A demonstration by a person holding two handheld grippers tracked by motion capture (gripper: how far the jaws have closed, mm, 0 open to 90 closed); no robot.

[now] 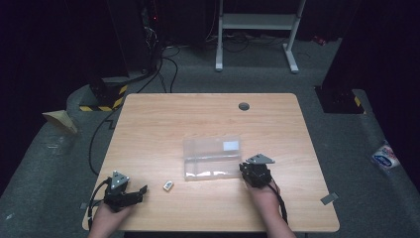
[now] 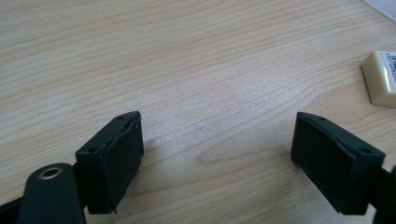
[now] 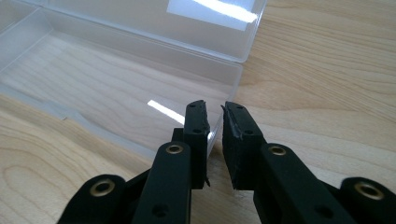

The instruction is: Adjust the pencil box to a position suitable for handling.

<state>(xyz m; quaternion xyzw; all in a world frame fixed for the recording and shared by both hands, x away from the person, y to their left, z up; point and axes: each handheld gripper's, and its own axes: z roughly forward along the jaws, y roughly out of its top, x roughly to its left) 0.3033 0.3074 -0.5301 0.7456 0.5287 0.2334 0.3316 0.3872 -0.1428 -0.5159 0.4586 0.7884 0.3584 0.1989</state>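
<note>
A clear plastic box [image 1: 212, 158] lies open near the middle of the wooden table [image 1: 208, 114], its lid folded back and bearing a white label [image 1: 231, 145]. My right gripper [image 1: 246, 168] is at the box's right end. In the right gripper view its jaws [image 3: 215, 109] are nearly together astride the end wall of the box [image 3: 116, 79], one inside and one outside. A small cream eraser [image 1: 168, 185] lies left of the box. My left gripper [image 1: 141, 193] rests at the front left, open over bare wood [image 2: 217, 135], with the eraser [image 2: 383, 77] off to the right of its jaws.
A grey grommet [image 1: 243, 106] sits near the table's far edge. On the floor are a white frame [image 1: 257, 29] behind the table, cables at the back left, and a packet [image 1: 386, 157] at the right.
</note>
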